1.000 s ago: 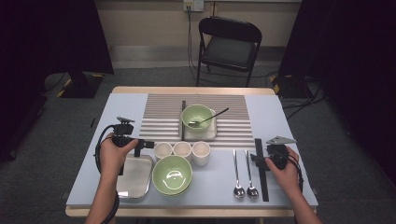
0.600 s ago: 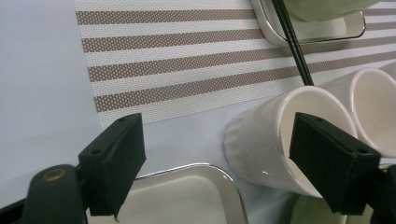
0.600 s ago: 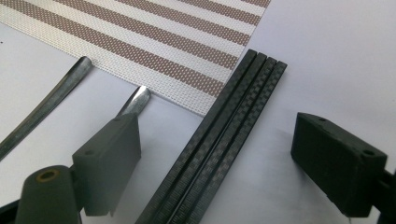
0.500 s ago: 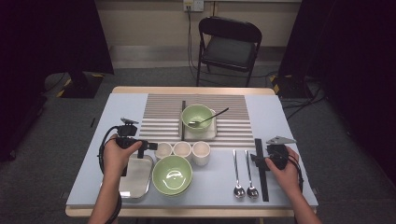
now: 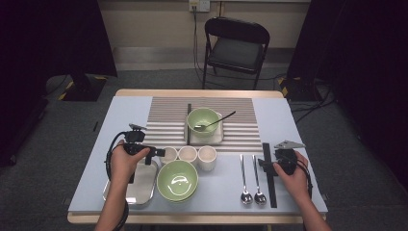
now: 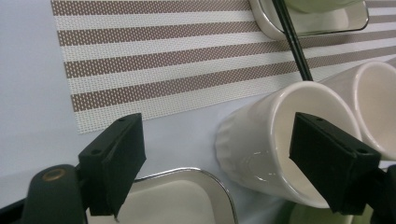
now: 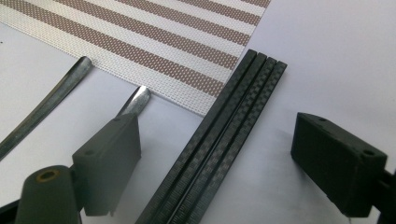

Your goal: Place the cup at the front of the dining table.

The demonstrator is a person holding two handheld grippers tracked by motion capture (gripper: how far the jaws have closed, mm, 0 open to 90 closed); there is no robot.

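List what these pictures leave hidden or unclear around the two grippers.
- Left gripper view: the nearest cup is partly covered by the left gripper's far jaw; whether that jaw touches it is unclear.
- Left gripper view: the steel tray is cut off by the bottom edge.
- Right gripper view: the black chopsticks run off the bottom edge.
- High view: the right gripper's jaws are too small to judge.

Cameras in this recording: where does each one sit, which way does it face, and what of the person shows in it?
High view: above the person's side, facing forward and down on the table; both forearms, left gripper, right gripper.
Left gripper view: rides that gripper, open jaws astride the nearest cup.
Right gripper view: rides that gripper, open jaws over the black chopsticks.
Shared: the cup, chopsticks and striped placemat also appear from above.
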